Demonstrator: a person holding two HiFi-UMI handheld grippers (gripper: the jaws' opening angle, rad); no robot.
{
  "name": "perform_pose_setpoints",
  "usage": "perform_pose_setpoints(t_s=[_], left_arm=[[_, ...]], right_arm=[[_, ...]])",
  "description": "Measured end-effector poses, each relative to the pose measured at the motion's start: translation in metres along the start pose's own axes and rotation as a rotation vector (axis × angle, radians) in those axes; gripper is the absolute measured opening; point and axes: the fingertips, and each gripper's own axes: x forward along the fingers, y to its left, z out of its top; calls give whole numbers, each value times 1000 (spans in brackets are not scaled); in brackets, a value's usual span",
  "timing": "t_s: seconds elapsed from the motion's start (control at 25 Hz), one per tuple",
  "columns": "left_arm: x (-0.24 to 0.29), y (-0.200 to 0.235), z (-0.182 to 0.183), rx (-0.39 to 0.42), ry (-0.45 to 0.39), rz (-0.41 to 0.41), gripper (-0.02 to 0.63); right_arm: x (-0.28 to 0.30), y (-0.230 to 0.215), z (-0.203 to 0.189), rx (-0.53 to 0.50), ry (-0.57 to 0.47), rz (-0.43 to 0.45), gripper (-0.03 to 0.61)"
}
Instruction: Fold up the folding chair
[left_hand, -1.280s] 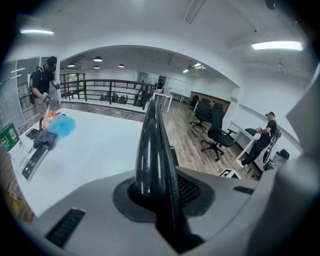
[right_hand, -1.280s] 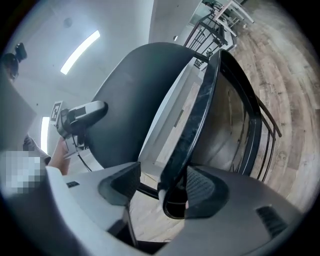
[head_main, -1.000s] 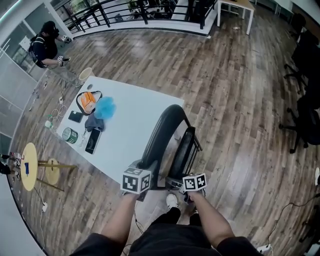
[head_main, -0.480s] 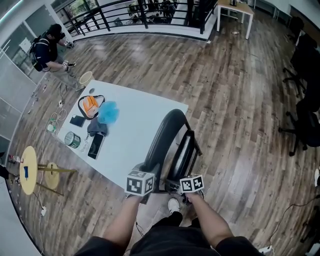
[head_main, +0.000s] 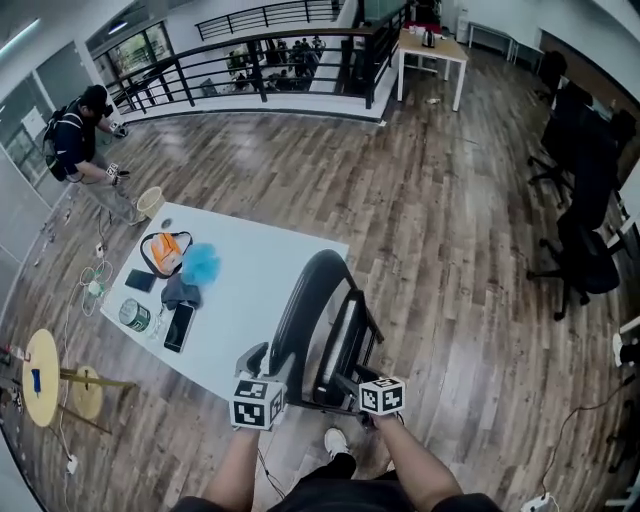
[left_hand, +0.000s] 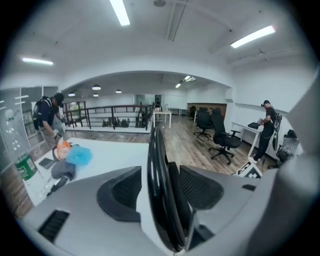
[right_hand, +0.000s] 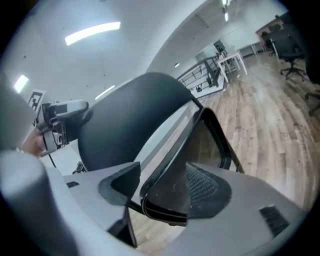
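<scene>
Chair (head_main: 310, 300) stands on the floor beside table (head_main: 250, 250), seat already swung up close against back. Left gripper (head_main: 262, 365) is opening, back's edge loose between its jaws. Right gripper (head_main: 352, 385) pinches the seat rim. Folding looks nearly complete; only release seems left.

You hold both tongs low before you, tilted downward. The left tongs (left_hand: 160, 172) are opening, with the folding chair (head_main: 310, 300) edge between them; the right tongs (right_hand: 164, 170) grip its seat.
</scene>
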Motion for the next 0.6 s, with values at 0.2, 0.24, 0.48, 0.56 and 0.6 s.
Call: perform_pose_setpoints(t_s=[0.2,0.24,0.48,0.56,0.6], left_arm=[[-66,-29,28,33,-142,52,225],[-73,-44,30,39,-159,56,225],[-121,-177,22,0,-310,-56,208],[-134,-228,12,-42,-373,-117,156],[-141,-252,6,-60,-394,-142,147]], right_arm=[[-110,26,47,-157,-235,-53,275],[-135,32,56,-193,-282,-59,275],[-305,70,60,-426,-546,-148,256],[-363,71,44,-492,-619,-242,175],[-391,70,33,-515,-648,-294,122]])
